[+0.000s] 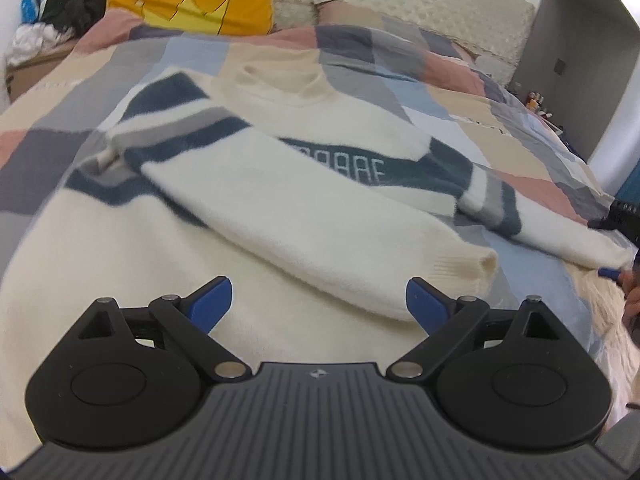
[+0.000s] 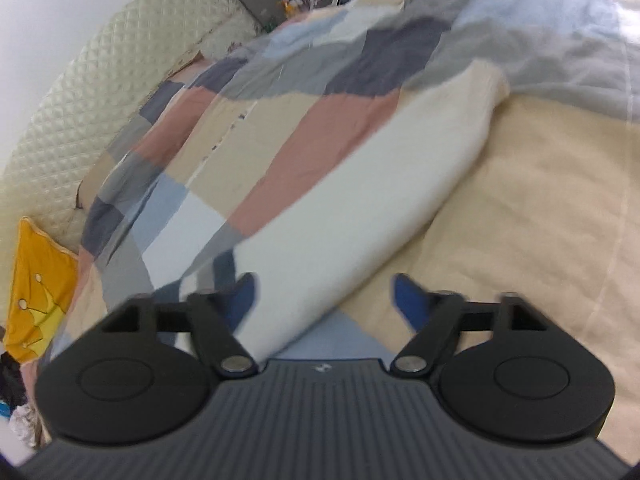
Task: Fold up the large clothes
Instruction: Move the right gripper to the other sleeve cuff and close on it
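- The cream sweater lies flat on our patchwork quilt; its left sleeve is folded across the chest.
- Our left gripper gapes, empty.
- Our right gripper hangs released over the right sleeve, which we reckon still needs folding, then the body.

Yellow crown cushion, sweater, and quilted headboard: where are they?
Yellow crown cushion (image 1: 192,0), left wrist view, on its yellow face.
Sweater (image 1: 248,196), left wrist view, on the folded-over sleeve.
Quilted headboard (image 2: 100,92), right wrist view, on its padded front.
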A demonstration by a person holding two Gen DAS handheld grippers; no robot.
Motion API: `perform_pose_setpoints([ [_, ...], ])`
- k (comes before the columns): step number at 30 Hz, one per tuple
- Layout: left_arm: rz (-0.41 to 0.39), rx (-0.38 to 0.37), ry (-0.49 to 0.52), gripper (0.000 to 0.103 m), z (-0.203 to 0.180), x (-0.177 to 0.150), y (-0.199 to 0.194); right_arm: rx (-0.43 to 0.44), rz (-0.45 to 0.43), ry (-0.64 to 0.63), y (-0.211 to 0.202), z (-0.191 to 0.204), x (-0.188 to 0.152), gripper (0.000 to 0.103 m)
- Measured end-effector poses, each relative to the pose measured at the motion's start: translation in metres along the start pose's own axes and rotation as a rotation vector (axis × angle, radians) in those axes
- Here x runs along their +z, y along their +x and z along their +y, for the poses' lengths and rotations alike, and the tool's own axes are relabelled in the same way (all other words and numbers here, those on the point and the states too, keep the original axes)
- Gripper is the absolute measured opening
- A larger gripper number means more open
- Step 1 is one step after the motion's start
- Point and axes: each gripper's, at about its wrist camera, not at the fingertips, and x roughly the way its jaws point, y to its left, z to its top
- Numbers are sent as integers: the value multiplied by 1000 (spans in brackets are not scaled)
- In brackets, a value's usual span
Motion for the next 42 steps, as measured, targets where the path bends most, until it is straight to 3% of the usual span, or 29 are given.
perform_pose_setpoints([
  [2,9,0,-19,96,3,0,4,-55,-20,-6,8,-5,0,84],
  [8,43,1,-63,96,9,-3,13,3,13,157,34,-45,4,88],
  [12,34,22,-50,96,7,-4,14,104,-18,341,39,-75,6,89],
  [16,40,34,-52,96,5,-6,18,176,-66,445,43,-84,7,92],
  [25,39,57,-80,96,9,-7,26,238,-123,400,62,-86,28,91],
  [32,50,76,-107,96,13,-3,40,281,-167,511,78,-105,49,92],
  [38,39,101,-86,96,9,-1,45,270,-174,395,93,-98,72,92],
  [42,43,105,-88,96,8,0,48,298,-214,416,96,-110,82,91],
])
